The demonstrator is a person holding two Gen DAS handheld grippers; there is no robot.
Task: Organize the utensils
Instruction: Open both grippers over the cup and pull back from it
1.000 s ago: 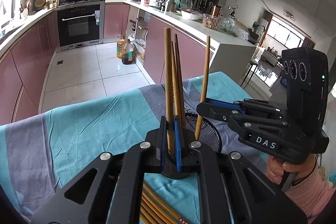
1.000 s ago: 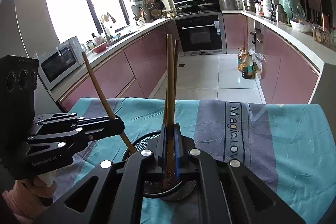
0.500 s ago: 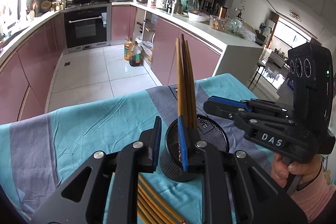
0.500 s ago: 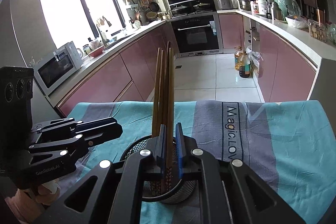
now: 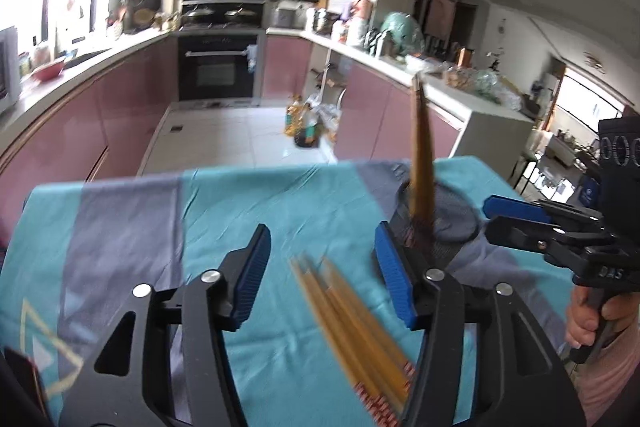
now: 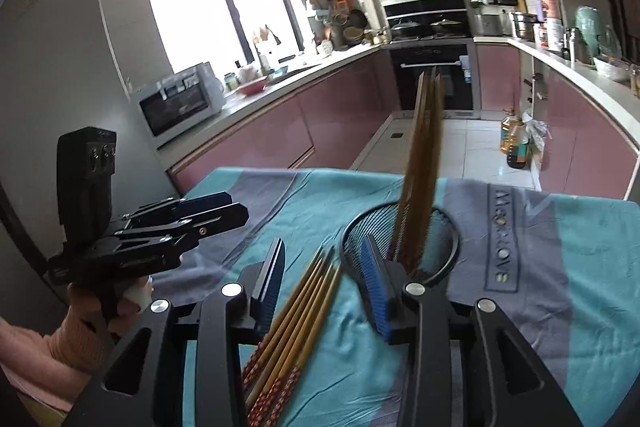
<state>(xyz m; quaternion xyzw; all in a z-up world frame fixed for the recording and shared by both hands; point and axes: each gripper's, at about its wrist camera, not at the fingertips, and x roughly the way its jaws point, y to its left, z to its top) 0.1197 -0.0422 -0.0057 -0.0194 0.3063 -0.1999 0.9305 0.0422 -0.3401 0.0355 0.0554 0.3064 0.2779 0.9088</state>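
**Both claws opening, dark chopsticks standing in the mesh cup**

My left claw (image 5: 322,279) is spreading its jaws, and nothing is pinched between them; through the gap I see the bundle of pale chopsticks (image 5: 352,327) lying flat on the desk's teal and grey cloth (image 5: 248,203). My right claw (image 6: 326,283) is opening too, with its blue pads (image 6: 376,287) free of any contact; the same pale chopsticks (image 6: 296,311) lie on the cloth below the gap, patterned ends toward me.

The dark chopsticks (image 6: 420,179) stand together in the black mesh cup (image 6: 452,227), leaning slightly, tips up. The cup sits on a grey stripe of the cloth, just beyond my right claw's right finger. From the left camera, the cup (image 5: 460,223) is just past my left claw's right finger, and my right claw (image 5: 516,213) hovers near its far side.
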